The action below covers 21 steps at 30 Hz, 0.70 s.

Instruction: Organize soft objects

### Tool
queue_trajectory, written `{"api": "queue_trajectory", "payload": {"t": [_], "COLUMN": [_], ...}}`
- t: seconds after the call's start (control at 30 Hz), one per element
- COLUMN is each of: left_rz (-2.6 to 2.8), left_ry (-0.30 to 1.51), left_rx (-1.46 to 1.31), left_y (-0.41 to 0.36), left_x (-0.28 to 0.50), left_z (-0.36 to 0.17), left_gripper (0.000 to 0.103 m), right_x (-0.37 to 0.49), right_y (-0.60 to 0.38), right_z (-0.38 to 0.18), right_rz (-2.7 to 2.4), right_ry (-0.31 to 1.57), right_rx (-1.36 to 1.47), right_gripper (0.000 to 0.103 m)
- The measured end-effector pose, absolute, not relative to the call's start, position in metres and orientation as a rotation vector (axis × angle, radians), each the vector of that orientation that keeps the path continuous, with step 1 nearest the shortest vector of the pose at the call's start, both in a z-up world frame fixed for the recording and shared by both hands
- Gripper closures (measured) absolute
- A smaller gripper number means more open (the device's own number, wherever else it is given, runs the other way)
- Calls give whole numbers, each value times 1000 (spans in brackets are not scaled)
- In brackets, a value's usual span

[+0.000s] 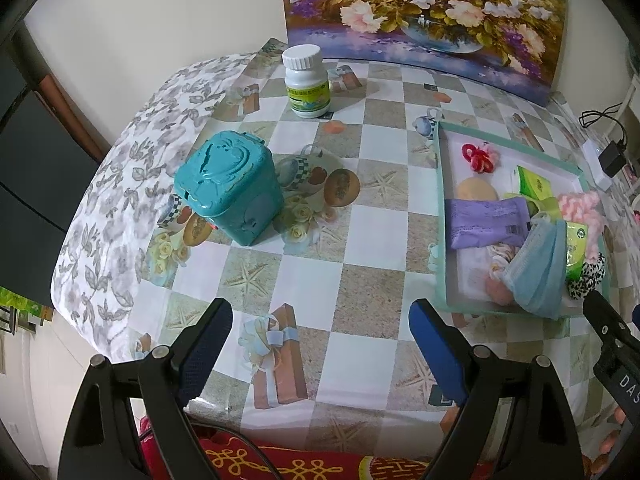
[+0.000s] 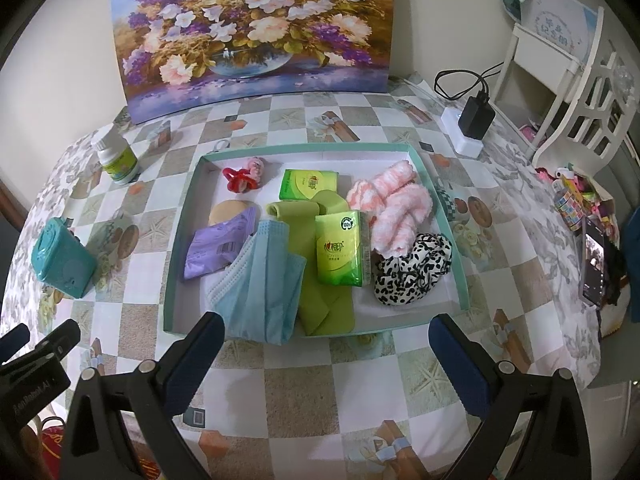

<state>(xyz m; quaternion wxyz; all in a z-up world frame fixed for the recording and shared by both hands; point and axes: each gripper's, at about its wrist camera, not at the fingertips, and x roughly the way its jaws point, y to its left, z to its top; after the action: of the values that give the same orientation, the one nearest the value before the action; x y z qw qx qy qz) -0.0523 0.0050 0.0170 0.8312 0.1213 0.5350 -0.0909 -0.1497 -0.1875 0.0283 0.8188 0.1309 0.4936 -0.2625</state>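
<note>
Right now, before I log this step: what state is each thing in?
left gripper: open, empty
right gripper: open, empty
tray: open-topped, filled
blue face mask: drooping over the tray's near rim
white bottle: upright, capped
teal box: lid shut
black charger: plugged in

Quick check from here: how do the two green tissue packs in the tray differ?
The far tissue pack lies flat on the tray floor near the back wall, clear of the green cloth. The near tissue pack sits mid-tray, propped atop that cloth, and shows its printed face more fully. Both are the same green wrapped packs, unopened as far as visible.
</note>
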Motion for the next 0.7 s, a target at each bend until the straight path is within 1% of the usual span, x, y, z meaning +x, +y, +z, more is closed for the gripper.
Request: {"api": "queue_trajectory", "payload": {"t": [0.7], "left_rz": [-184], "left_ry": [1133], "left_rx": [243], "left_y": [7], "left_x": [-50], "left_z": [17], "left_gripper": [13], "right_x": [-149], "right_y": [-188], "right_z": [28], "right_rz": [-557], "right_ry": [1053], "right_rx": [273], "right_gripper": [0]}}
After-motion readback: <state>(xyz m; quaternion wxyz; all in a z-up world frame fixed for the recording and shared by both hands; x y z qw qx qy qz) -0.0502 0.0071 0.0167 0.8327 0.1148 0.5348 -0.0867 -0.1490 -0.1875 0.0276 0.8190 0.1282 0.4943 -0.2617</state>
